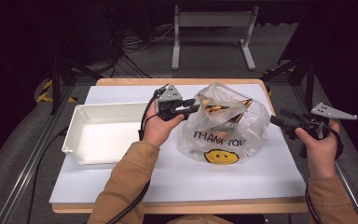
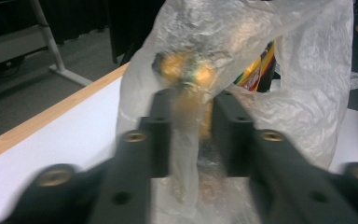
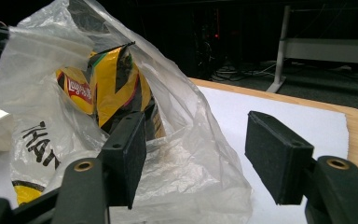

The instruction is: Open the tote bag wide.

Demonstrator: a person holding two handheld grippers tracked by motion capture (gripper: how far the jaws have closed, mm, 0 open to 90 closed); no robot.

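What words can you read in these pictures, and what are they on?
"THANK YOU": black print, creased at the K and Y, on the clear crinkly plastic bag, above a yellow smiley face.
"Lay's": red logo on the yellow crisp packet inside that bag.
The packet's other print is too small to read.

High view overhead; claw views close, perhaps sharing bag (image 1: 223, 126).
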